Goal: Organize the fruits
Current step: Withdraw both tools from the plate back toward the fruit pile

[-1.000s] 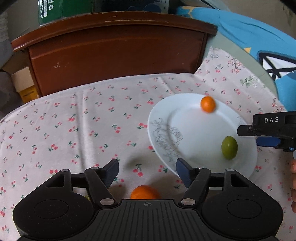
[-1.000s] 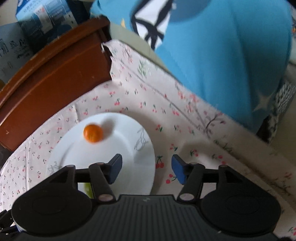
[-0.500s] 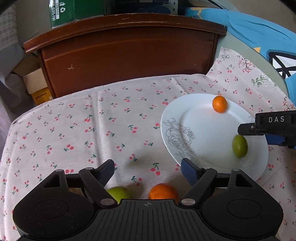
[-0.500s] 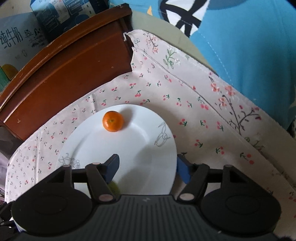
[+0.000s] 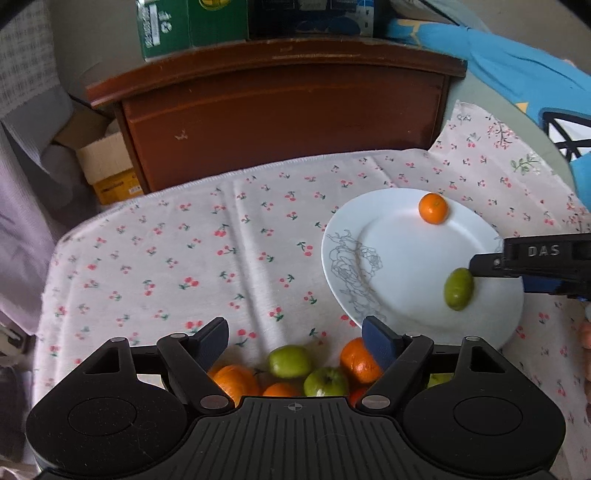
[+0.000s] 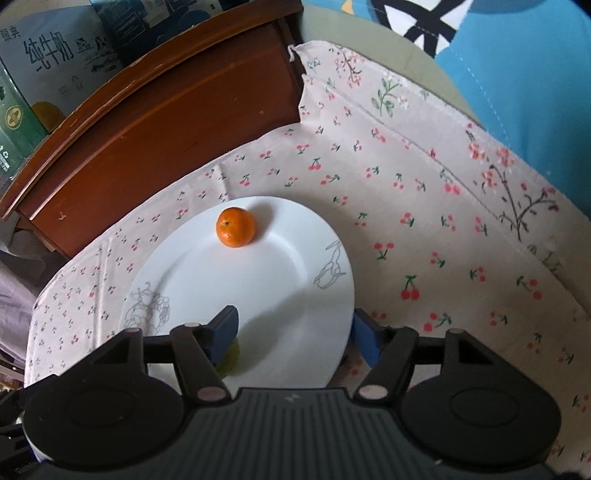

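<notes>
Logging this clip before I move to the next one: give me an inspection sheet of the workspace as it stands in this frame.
Surface: cherry-print cloth over the table.
Job's things: white plate holds one orange and one green fruit; loose pile of oranges and green fruits on the cloth near the left gripper.
Clutter: nothing seen on the cloth.
Grippers: left gripper open above the pile; right gripper open over the plate's near edge, empty.
Cables: nothing seen.
Surroundings: brown wooden cabinet, cartons on top, blue fabric.
</notes>
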Available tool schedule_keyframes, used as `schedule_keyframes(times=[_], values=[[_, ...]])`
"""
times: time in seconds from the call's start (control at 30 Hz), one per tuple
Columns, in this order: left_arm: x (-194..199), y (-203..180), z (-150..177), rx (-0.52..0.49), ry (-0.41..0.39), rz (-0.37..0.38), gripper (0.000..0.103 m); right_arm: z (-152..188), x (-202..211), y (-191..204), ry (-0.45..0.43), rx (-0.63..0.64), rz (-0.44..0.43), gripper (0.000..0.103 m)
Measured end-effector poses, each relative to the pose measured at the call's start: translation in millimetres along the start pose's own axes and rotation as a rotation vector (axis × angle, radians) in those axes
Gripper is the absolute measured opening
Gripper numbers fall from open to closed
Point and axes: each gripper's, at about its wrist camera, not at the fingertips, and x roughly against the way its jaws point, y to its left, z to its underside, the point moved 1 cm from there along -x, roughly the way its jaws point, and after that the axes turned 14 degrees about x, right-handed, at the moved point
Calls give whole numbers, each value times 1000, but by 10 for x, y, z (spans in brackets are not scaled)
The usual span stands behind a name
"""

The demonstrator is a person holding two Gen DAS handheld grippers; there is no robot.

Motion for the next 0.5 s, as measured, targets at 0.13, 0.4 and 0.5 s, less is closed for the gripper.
schedule_keyframes(times=[0.13, 0.4, 0.5], values=[[188, 121, 11, 7, 8, 2, 86, 56, 23, 63, 21, 24, -20, 68], [447, 462, 118, 63, 40, -3, 86, 151, 255, 233, -7, 112, 21, 68], [514, 532, 174, 75, 48, 15, 86, 170, 427, 319, -41, 131, -2, 68]])
